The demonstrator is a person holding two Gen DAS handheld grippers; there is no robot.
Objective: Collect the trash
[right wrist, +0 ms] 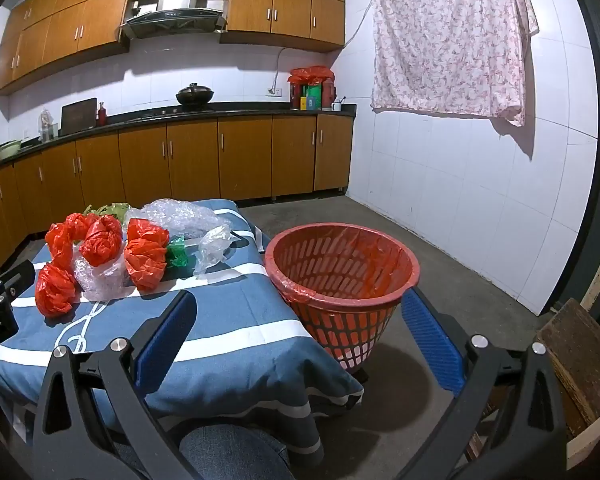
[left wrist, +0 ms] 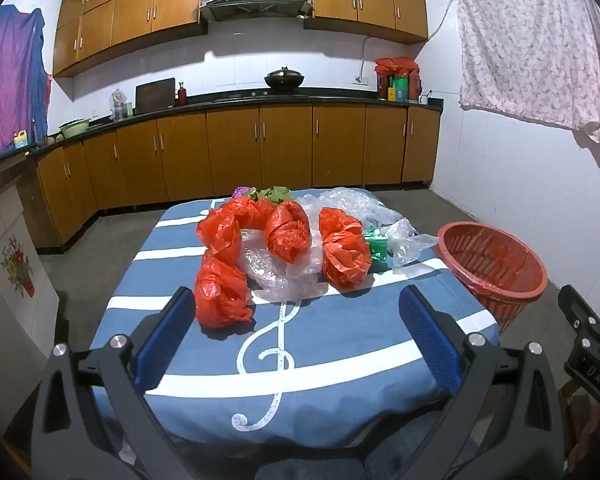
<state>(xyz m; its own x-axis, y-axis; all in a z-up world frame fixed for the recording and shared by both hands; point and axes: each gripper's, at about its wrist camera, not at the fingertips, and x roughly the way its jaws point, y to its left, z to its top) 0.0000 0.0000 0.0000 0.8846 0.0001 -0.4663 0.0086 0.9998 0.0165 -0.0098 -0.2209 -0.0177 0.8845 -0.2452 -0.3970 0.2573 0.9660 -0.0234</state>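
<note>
Several crumpled red plastic bags (left wrist: 220, 292) (right wrist: 54, 288) lie on a table under a blue cloth with white stripes (left wrist: 332, 344) (right wrist: 228, 304). Clear bubble wrap (left wrist: 276, 272) (right wrist: 180, 216), a clear bag (left wrist: 408, 240) (right wrist: 212, 248) and a green wrapper (left wrist: 376, 242) (right wrist: 176, 254) are mixed among them. A red slotted basket (left wrist: 496, 264) (right wrist: 340, 276) lined with a red bag stands beside the table's right edge. My left gripper (left wrist: 296, 300) is open and empty, short of the nearest red bag. My right gripper (right wrist: 296, 308) is open and empty, with the basket seen between its fingers, farther off.
Wooden kitchen cabinets (left wrist: 236, 152) and a dark counter with a wok (left wrist: 284, 78) run along the back wall. A floral cloth (right wrist: 452, 36) hangs on the white tiled wall at the right. Grey concrete floor (right wrist: 440, 280) surrounds the table. A wooden piece (right wrist: 580, 360) sits at the right edge.
</note>
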